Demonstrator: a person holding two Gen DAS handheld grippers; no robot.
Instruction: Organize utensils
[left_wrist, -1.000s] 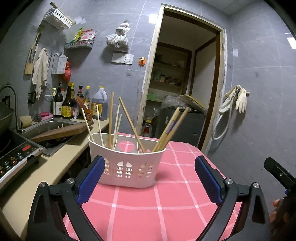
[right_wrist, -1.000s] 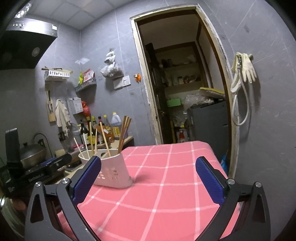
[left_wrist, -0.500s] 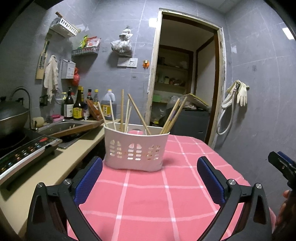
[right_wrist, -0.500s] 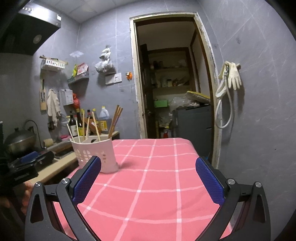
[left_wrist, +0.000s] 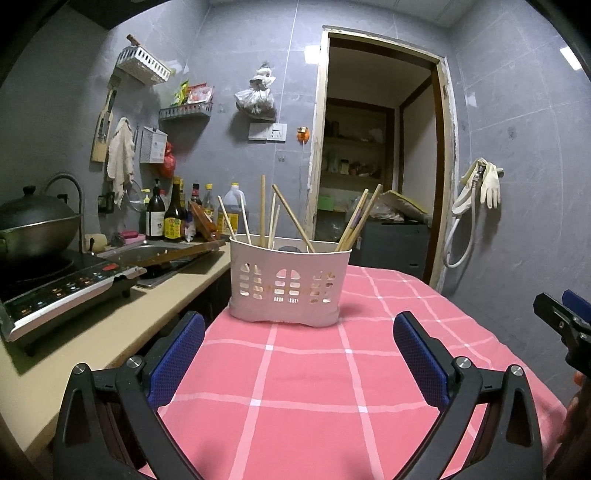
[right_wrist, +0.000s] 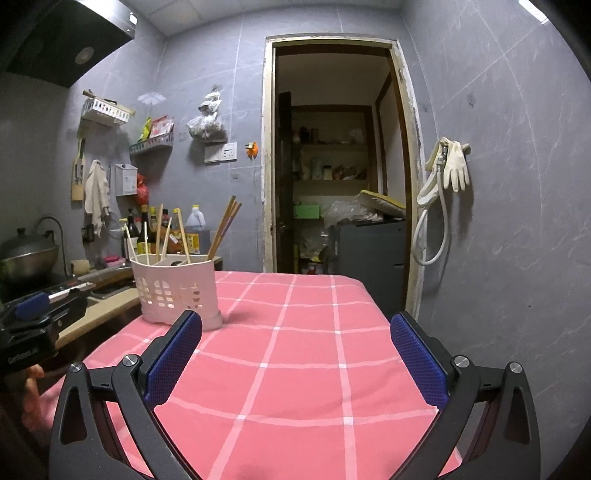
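A white slotted utensil basket (left_wrist: 288, 284) stands upright near the far left edge of the pink checked tablecloth (left_wrist: 303, 384). Several wooden chopsticks (left_wrist: 263, 210) stick up out of it at different angles. My left gripper (left_wrist: 299, 354) hangs open, short of the basket, with nothing between its blue pads. The right wrist view has the same basket (right_wrist: 175, 290) at left, beyond the left fingertip. My right gripper (right_wrist: 295, 354) is open over bare cloth (right_wrist: 306, 365) and holds nothing. Each gripper shows at the edge of the other's view.
A beige counter (left_wrist: 92, 332) runs along the left with an induction cooker (left_wrist: 62, 291), a wok (left_wrist: 33, 225), a sink (left_wrist: 147, 254) and several bottles (left_wrist: 173, 218). An open doorway (right_wrist: 332, 166) and a dark cabinet (right_wrist: 369, 258) lie behind the table. The grey wall (right_wrist: 498, 221) stands close on the right.
Both grippers have drawn back and levelled, so the basket looks smaller and farther off. The basket and chopsticks have stayed in place. Both pairs of jaws remain open.
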